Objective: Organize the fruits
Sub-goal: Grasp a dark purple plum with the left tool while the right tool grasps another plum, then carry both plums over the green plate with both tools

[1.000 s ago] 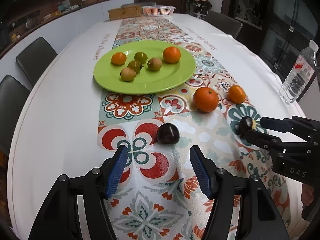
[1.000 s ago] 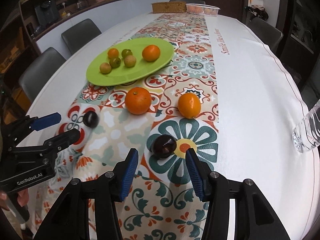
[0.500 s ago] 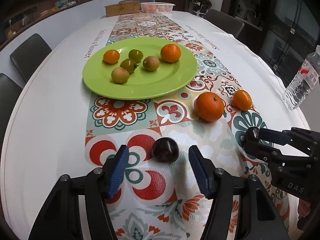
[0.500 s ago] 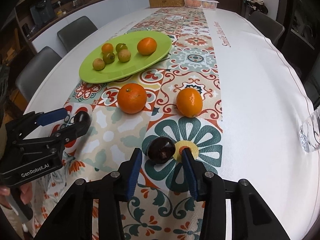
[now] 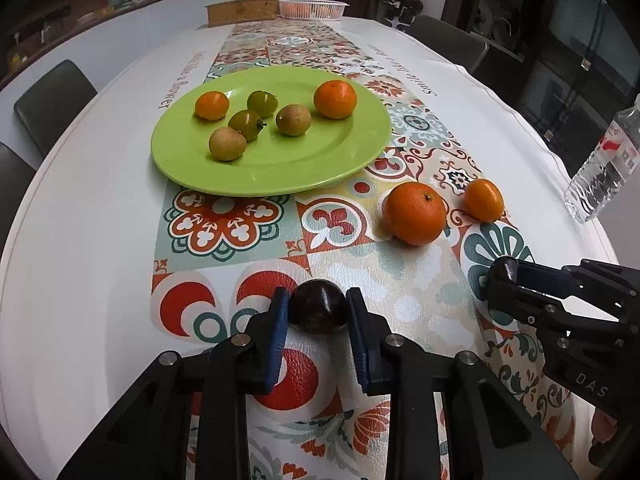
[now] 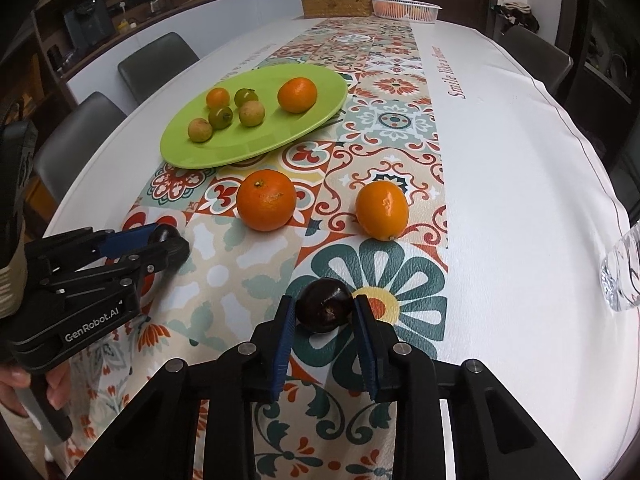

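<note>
left plum (image 5: 318, 311) on surface, clamped by left tool (image 5: 318, 318) | right plum (image 6: 325, 310) on surface, clamped by right tool (image 6: 325, 318) | done: six fruits on green plate (image 5: 280, 176) | left: both plums, large orange (image 5: 415, 213), small orange (image 5: 483, 200)

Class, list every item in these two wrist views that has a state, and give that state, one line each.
left gripper: shut on a dark plum
left dark plum: gripped, on the tablecloth
right gripper: shut on a dark plum
right dark plum: gripped, on the tablecloth
green plate: holds six fruits
large orange: loose on the cloth
small orange: loose on the cloth
water bottle: upright
</note>
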The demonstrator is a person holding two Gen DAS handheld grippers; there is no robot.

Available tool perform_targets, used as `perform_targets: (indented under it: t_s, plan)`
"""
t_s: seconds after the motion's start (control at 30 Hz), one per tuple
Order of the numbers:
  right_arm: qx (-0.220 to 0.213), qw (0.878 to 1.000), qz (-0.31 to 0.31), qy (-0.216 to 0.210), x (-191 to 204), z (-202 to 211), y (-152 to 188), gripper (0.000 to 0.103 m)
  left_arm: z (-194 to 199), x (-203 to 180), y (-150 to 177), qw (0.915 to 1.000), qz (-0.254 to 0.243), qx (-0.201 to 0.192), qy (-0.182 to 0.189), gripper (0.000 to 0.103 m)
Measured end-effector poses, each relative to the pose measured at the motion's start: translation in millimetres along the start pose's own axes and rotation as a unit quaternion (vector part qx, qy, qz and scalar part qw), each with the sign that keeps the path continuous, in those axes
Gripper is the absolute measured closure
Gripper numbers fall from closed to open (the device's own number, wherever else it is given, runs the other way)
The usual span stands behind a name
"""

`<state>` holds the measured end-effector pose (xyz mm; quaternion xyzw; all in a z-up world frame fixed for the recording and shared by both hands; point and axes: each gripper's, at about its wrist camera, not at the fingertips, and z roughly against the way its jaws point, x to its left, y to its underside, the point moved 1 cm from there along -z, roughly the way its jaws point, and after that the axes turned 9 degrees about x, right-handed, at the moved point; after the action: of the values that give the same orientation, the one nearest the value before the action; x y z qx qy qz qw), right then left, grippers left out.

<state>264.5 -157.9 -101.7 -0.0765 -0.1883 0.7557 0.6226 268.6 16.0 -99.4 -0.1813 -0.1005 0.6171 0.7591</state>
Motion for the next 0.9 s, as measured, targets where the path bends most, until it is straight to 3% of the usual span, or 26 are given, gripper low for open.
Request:
perform_targets:
  t_s: [0.9]
  plan:
    - [-0.074,0.996,0.028,-0.03,7,58,-3,0.073,73,-22,3,0.9969,-0.009,-0.078,0.005,0.075]
